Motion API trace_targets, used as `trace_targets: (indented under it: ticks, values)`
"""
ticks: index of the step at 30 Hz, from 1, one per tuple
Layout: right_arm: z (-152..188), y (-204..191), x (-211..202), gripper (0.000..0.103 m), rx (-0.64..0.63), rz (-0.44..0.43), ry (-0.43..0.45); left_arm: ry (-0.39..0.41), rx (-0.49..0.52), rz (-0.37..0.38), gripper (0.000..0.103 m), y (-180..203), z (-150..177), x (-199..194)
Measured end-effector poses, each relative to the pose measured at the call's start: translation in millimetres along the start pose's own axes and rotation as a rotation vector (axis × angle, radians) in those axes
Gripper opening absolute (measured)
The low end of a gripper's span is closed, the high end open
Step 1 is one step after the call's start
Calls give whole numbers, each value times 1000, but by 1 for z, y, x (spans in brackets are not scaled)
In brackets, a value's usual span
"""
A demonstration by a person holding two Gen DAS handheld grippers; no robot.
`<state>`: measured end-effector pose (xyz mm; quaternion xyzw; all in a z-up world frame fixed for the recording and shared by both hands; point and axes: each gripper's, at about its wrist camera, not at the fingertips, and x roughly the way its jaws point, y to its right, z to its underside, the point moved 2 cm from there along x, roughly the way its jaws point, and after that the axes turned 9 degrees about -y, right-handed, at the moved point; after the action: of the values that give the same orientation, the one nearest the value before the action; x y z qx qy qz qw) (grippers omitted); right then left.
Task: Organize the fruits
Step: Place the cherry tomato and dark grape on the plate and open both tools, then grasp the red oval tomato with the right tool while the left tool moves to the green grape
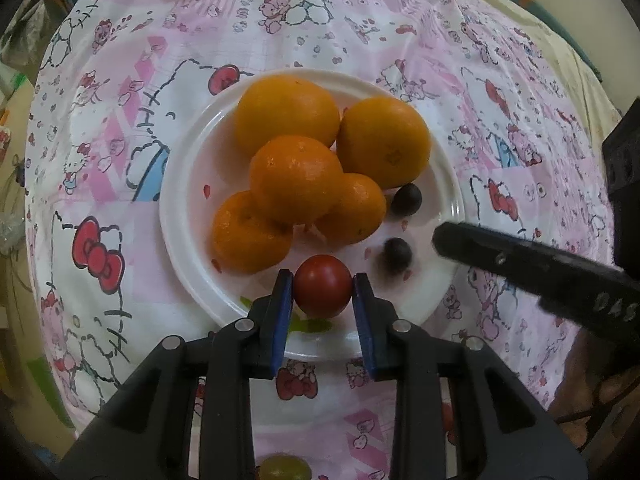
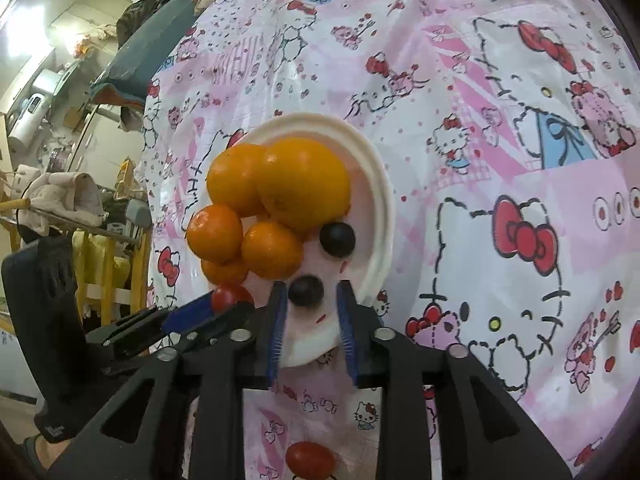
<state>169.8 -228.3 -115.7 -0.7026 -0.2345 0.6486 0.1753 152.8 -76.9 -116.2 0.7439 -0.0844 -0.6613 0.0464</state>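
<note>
A white plate (image 1: 180, 216) holds several oranges (image 1: 296, 178), stacked, and two dark grapes (image 1: 405, 199). My left gripper (image 1: 323, 286) is shut on a red cherry tomato (image 1: 322, 291) over the plate's near rim. In the right wrist view the plate (image 2: 380, 208) shows the oranges (image 2: 303, 184) and two dark grapes (image 2: 337, 239). My right gripper (image 2: 312, 294) is open, its pads apart on either side of the nearer dark grape (image 2: 305, 290), which rests on the plate. The left gripper with the tomato (image 2: 228, 296) shows at the left.
A Hello Kitty tablecloth (image 1: 100, 160) covers the table. A green grape (image 1: 284, 467) lies on the cloth below my left gripper. Another red cherry tomato (image 2: 310, 458) lies on the cloth below my right gripper. Room clutter lies beyond the table's left edge (image 2: 60, 200).
</note>
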Motion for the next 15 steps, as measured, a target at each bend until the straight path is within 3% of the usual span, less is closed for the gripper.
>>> trace_targets:
  ticks: [1, 3, 15]
  values:
    - [0, 0, -2, 39, 2, 3, 5, 1, 2, -5, 35, 0, 1, -1]
    - [-1, 1, -4, 43, 9, 6, 12, 23, -5, -12, 66, -2, 2, -5]
    - [4, -11, -19, 47, 10, 28, 26, 86, -31, -5, 68, -14, 5, -27]
